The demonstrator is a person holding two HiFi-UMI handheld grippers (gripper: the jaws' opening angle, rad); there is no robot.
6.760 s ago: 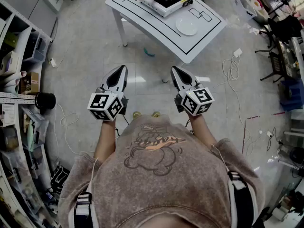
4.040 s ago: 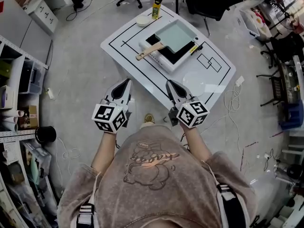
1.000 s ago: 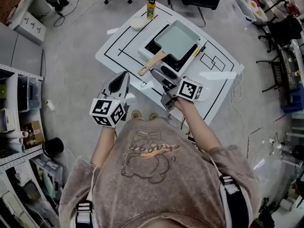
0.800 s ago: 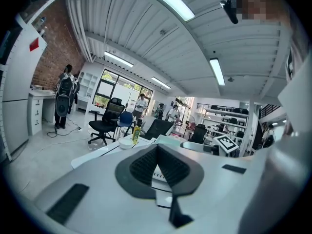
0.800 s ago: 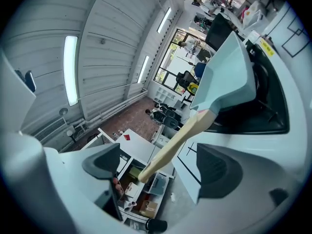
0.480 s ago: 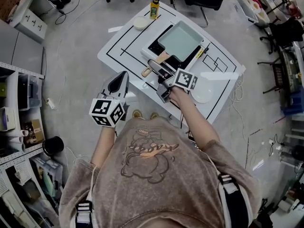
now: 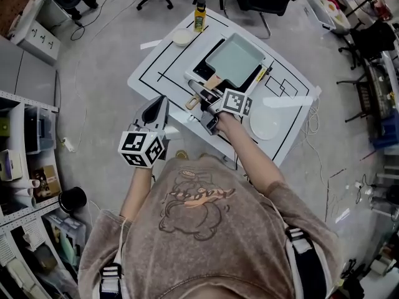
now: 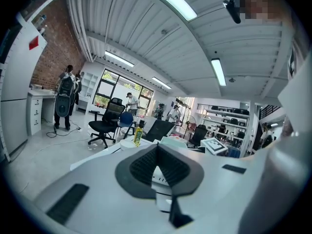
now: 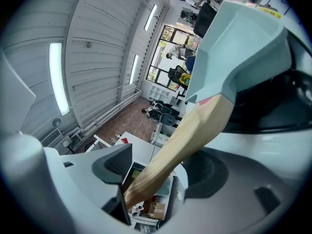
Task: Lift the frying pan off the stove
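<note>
Head view: white table (image 7: 161,67) on grey floor (image 7: 93,55); left tool (image 7: 163,98) together, right tool (image 7: 198,92) just closing, unclamped, around pan handle (image 7: 213,81).

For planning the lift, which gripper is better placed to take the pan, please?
Right. The right gripper has the wooden handle between its jaws, which have just been closing; the left gripper hangs away from the pan.

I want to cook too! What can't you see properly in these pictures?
- Bottle label: head view, too small to read.
- Stove controls: head view, too small; the frying pan covers most of the top.
- Pan's inside: right gripper view, its own wall hides it.
</note>
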